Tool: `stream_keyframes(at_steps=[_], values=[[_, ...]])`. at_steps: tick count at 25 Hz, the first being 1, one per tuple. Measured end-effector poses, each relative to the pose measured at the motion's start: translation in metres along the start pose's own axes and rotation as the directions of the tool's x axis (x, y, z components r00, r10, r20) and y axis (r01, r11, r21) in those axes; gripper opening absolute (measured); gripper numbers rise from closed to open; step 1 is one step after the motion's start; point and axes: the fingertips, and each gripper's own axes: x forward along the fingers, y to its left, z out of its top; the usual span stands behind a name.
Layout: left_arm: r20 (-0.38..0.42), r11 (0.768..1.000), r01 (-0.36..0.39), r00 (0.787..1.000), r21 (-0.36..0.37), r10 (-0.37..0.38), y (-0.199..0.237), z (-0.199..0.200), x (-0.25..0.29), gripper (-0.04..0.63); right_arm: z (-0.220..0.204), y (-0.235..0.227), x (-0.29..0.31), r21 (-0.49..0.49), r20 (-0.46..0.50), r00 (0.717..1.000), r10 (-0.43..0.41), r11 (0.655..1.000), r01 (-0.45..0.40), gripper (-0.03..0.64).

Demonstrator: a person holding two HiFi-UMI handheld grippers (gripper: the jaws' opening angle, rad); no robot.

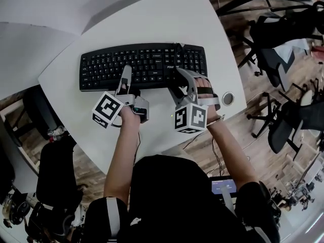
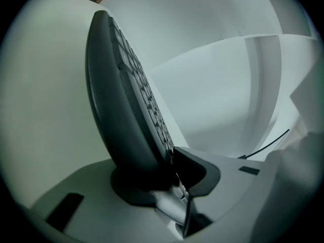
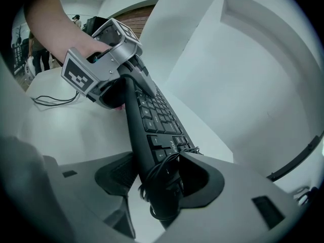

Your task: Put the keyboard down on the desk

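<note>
- Setting: white desk (image 1: 126,24) with a rounded near edge, over wood-pattern floor (image 1: 260,97). A second white surface butts against its far-left side.
- Black full-size keyboard (image 1: 143,65): spans the middle of the desk, long side running left to right, its near edge turned toward the person. No view settles whether it lies flat on the desk or sits just clear of it.
- Left gripper (image 1: 125,79), grey, with a black-and-white marker cube (image 1: 107,110): reaches in from the desk's near edge. Its jaws are clamped on the keyboard's near edge, left of centre, one pad on the key side and one on the underside (image 2: 169,178).
- Right gripper (image 1: 185,80), with its own marker cube (image 1: 190,118): set at the near edge of the keyboard, right of centre. Its jaws (image 3: 159,178) stand wide, with the keyboard's edge and a looped thin black cable (image 3: 152,184) between them. The key-side pad meets the keyboard; the underside pad shows its ribbed face beside it and does not look pressed home.
- Round silver cable port (image 1: 228,98): in the desk near its right edge.
- Black office chairs (image 1: 283,39): on the floor beyond the desk's right edge.
</note>
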Motion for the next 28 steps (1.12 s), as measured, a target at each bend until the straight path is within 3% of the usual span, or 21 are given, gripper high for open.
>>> stream_keyframes(at_steps=[12, 16, 25, 28], values=[[-0.056, 1.000, 0.001, 0.998, -0.023, -0.002, 0.000, -0.002, -0.002, 0.117, 0.001, -0.002, 0.000, 0.002, -0.003, 1.000, 0.026, 1.000, -0.026, 0.272], [-0.098, 0.999, 0.043, 0.994, 0.032, -0.039, -0.004, -0.006, -0.004, 0.126, 0.000, -0.003, -0.001, 0.002, -0.006, 0.999, 0.037, 0.999, -0.037, 0.272], [-0.263, 0.993, 0.121, 0.958, 0.002, -0.116, -0.008, -0.021, -0.015, 0.132, -0.001, -0.004, 0.001, -0.026, -0.018, 0.998, 0.055, 0.998, -0.056, 0.272], [-0.323, 0.987, 0.150, 0.938, 0.049, -0.127, -0.010, -0.030, -0.023, 0.138, -0.004, -0.005, 0.001, -0.039, -0.024, 0.998, 0.057, 0.998, -0.057, 0.273]])
